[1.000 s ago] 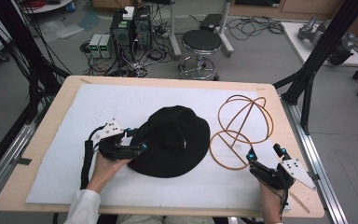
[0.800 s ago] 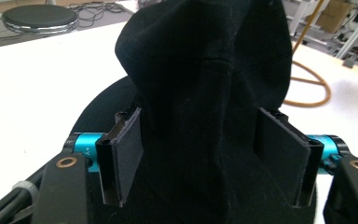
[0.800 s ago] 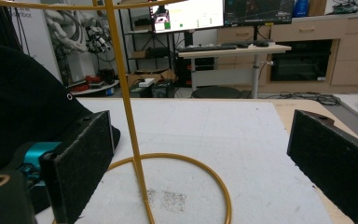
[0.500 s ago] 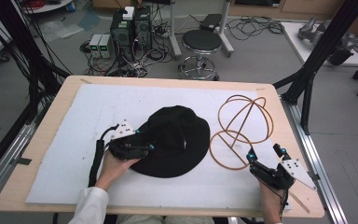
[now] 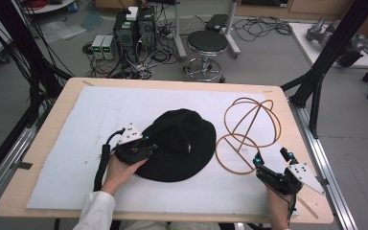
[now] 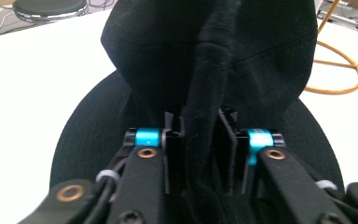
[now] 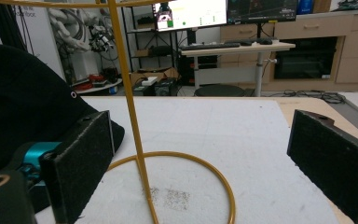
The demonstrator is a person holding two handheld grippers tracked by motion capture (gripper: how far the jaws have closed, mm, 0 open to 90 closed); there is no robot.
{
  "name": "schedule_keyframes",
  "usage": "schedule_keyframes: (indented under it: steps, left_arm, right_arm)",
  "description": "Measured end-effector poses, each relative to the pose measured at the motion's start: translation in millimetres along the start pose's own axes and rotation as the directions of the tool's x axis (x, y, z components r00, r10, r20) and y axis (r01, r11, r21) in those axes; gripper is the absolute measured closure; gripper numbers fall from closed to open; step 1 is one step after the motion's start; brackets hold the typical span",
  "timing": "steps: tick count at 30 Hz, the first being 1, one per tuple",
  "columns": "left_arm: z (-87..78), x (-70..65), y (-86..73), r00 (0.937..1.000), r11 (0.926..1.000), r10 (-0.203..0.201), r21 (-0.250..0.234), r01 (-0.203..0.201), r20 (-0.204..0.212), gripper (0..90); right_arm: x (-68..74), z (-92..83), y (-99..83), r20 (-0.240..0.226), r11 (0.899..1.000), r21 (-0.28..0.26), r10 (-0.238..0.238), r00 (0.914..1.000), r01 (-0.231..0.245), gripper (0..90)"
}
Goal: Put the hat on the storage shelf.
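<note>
High view: a black hat (image 5: 179, 146) is seen lying brim-down on the white mat (image 5: 76, 143), left of a wire stand (image 5: 247, 134). The left gripper (image 5: 146, 143) is placed at the hat's left side. The right gripper (image 5: 273, 160) is held just short of the stand's base ring.

Left gripper view: a fold of crown fabric is pinched between the jaws. A lifting step is judged to be in hand.

Right gripper view: the jaws are spread wide, the stand's upright rod between them but untouched. Steadying the stand is probably called for next.

No long axis is presented by the hat; its crown is pointed upward.
</note>
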State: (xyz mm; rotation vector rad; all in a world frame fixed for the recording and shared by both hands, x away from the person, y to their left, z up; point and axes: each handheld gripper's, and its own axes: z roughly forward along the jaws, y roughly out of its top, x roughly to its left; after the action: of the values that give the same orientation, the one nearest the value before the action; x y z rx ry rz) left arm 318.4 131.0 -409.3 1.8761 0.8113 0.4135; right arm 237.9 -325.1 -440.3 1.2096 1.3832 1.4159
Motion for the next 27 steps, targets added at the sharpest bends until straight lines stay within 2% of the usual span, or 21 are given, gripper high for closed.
schedule_keyframes:
  steps: [2,4,8,13,19,23,25,27]
  left_arm:
    - [0.0,0.4,-0.7,0.9999,0.9999,0.014,0.004,-0.014,0.006,83.7]
    - [-0.1,0.5,-1.4,0.9999,0.9999,0.01,-0.009,-0.01,0.007,86.7]
    - [-1.7,1.5,-4.1,1.0,0.999,0.004,-0.044,-0.004,0.002,87.4]
    - [-3.8,0.6,-4.8,0.9995,0.9975,0.027,-0.064,-0.028,-0.018,87.3]
    - [-10.9,0.2,-1.7,0.9992,0.9916,0.034,-0.124,-0.036,-0.019,87.4]
    - [-16.5,0.8,3.7,0.9996,0.9866,0.024,-0.161,-0.026,-0.015,87.3]
    - [-19.3,2.2,7.2,1.0,0.985,0.007,-0.173,-0.006,0.005,87.1]
    - [-22.7,2.4,9.9,0.9999,0.9812,0.007,-0.193,-0.005,0.011,87.2]
  right_arm:
    - [0.0,0.0,-0.1,0.001,1.0,0.002,0.003,1.0,-0.003,6.3]
    - [-0.3,0.0,-0.1,0.001,1.0,0.002,0.005,1.0,-0.005,6.3]
    - [-1.1,-0.2,-0.1,0.003,1.0,-0.001,0.004,1.0,-0.004,6.3]
    - [-0.9,0.2,-0.5,-0.001,1.0,0.004,0.002,1.0,-0.002,6.3]
    - [-1.0,0.0,-0.5,0.0,1.0,0.006,0.006,1.0,-0.006,6.3]
    - [-1.2,-0.2,-0.4,0.0,1.0,0.007,0.009,1.0,-0.009,6.3]
    - [-1.8,-0.2,-0.5,0.002,1.0,0.004,0.011,0.9999,-0.011,6.3]
    - [-2.2,-0.2,-0.6,0.003,1.0,0.003,0.012,0.9999,-0.012,6.3]
